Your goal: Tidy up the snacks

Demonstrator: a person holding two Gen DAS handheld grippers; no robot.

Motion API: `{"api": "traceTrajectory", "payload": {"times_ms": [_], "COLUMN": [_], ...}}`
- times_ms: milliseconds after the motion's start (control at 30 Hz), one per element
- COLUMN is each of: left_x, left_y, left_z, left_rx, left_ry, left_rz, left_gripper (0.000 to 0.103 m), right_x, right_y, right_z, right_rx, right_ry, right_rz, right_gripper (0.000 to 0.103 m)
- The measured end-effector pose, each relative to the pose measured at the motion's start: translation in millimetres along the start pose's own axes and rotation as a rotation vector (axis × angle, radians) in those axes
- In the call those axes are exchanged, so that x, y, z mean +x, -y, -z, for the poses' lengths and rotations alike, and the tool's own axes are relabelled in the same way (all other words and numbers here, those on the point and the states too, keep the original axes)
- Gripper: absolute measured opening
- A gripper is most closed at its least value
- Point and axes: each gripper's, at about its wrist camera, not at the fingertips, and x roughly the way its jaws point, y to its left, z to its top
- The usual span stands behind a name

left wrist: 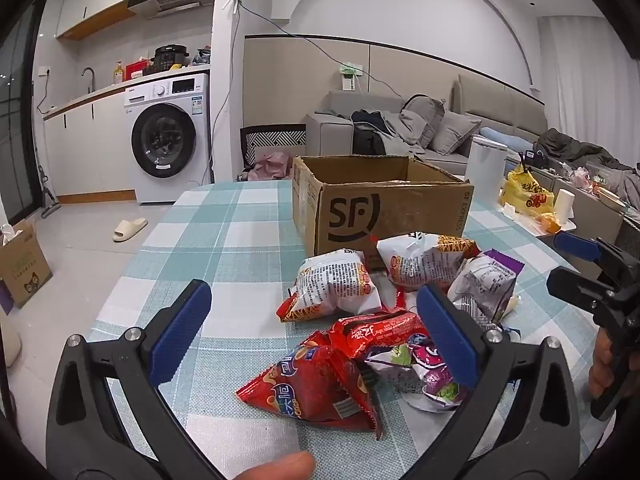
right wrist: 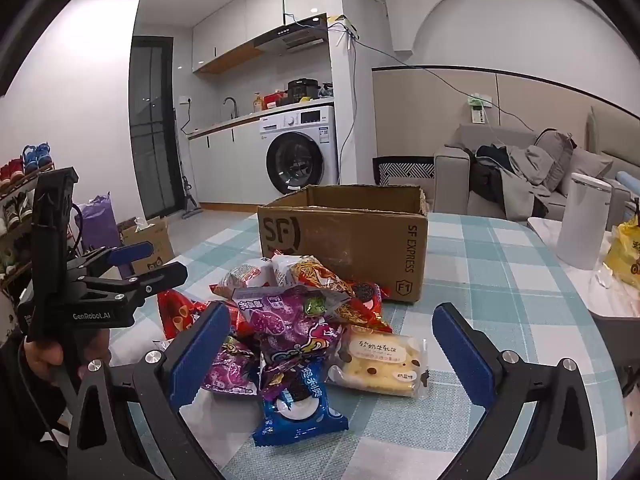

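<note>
A pile of snack packets lies on the checked tablecloth (left wrist: 224, 232) in front of an open brown cardboard box (left wrist: 384, 208) (right wrist: 344, 236). In the left wrist view I see a red chip bag (left wrist: 312, 392), two white noodle bags (left wrist: 332, 288) and purple packets (left wrist: 436, 372). The right wrist view shows a purple bag (right wrist: 288, 316), a blue biscuit pack (right wrist: 298, 412) and a wrapped cake (right wrist: 380, 364). My left gripper (left wrist: 312, 292) (right wrist: 166, 258) hovers open over the pile's left side. On the right side my right gripper (right wrist: 330, 312) (left wrist: 558, 260) is open too. Neither holds anything.
A white canister (right wrist: 580, 220) and a yellow bag (left wrist: 524, 192) stand on a side table at the right. Beyond the table are a washing machine (left wrist: 168, 140) and a grey sofa (left wrist: 400, 128). A cardboard box (left wrist: 24, 264) and a slipper (left wrist: 130, 229) lie on the floor.
</note>
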Motion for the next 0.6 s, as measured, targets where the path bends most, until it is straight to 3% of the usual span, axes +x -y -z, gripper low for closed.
{"api": "traceTrajectory", "payload": {"times_ms": [600], "left_x": [0.1], "left_y": [3.9], "left_z": [2.0], "left_rx": [-0.005], "left_ry": [-0.005], "left_rz": [0.003], "left_gripper": [0.102], "right_x": [2.0], "right_y": [-0.1], "right_z": [-0.1], "right_rx": [0.019], "right_ry": [-0.013], "right_rz": [-0.013], "right_gripper": [0.103]}}
